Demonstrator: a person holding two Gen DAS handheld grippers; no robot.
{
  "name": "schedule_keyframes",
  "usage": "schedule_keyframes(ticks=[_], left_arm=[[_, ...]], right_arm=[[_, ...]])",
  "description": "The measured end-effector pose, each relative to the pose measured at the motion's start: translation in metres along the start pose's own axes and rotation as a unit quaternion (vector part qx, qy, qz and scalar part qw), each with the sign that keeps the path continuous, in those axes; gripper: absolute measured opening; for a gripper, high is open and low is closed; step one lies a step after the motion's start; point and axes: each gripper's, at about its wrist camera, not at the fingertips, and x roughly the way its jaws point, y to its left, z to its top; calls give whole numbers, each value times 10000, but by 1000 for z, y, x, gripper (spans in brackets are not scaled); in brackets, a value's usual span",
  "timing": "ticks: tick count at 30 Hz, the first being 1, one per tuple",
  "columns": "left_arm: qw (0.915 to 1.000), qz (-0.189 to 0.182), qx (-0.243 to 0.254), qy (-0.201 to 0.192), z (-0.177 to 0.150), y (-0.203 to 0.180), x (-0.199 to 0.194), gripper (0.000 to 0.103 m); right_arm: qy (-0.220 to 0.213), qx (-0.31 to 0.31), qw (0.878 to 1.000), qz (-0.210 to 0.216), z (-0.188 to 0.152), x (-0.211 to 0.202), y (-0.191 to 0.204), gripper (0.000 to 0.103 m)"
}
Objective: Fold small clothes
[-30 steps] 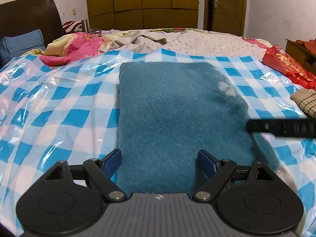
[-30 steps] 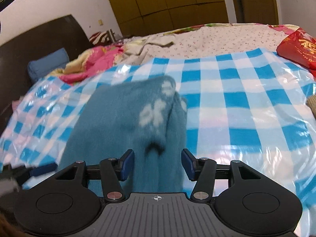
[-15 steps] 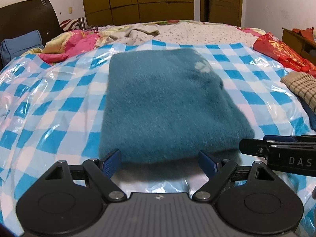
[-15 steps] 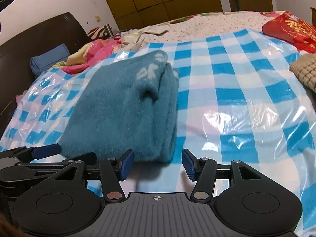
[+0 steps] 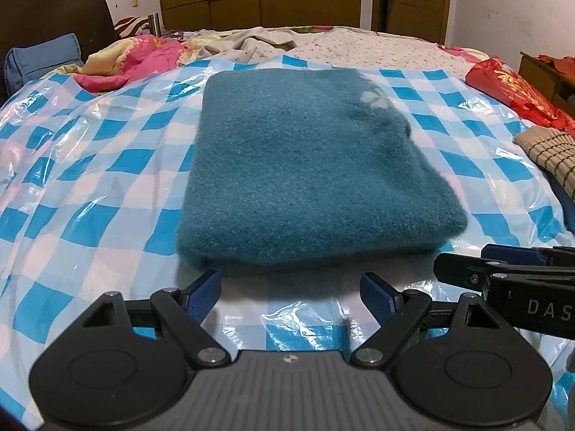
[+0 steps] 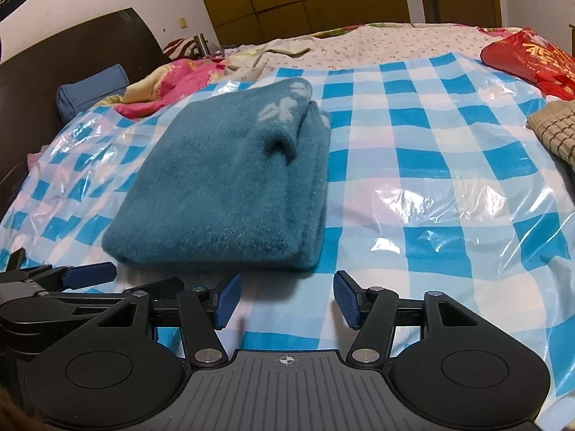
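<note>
Garment: the teal fleece garment [image 5: 309, 176] lies folded into a thick rectangle on the blue-checked plastic sheet [image 5: 90, 165] over the bed; we see pale flower marks at its far right corner.
Long axis: it runs near to far, away from both grippers; the short near edge faces us.
Left gripper: the left gripper [image 5: 291, 292] sits just short of that near edge, about centred on it; its jaws stand wide apart with nothing between them; the cloth is not touched.
Right gripper: the right gripper [image 6: 284, 300] sits off the garment's near right corner, where the stacked layers show; its jaws are opening and nothing lies between them.
Which is nearer: we judge both about equally close to the near edge; the left faces its middle, the right its layered right corner.
Coming move: we judge the fold looks done; any tidying would start from this near edge; a checked beige cloth [image 6: 553, 133] waits far right.
</note>
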Motion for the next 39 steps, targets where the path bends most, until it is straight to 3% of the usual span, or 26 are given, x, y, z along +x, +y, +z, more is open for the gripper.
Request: schedule_keyframes(ticks=[16, 39], left_arm=[[9998, -123, -112, 74, -3, 1, 3, 94], [9996, -20, -106, 275, -4, -2, 6, 95]], right_arm=[[32, -17, 9999, -111, -5, 0, 0, 58], [83, 1, 9998, -177, -10, 1, 0, 58]])
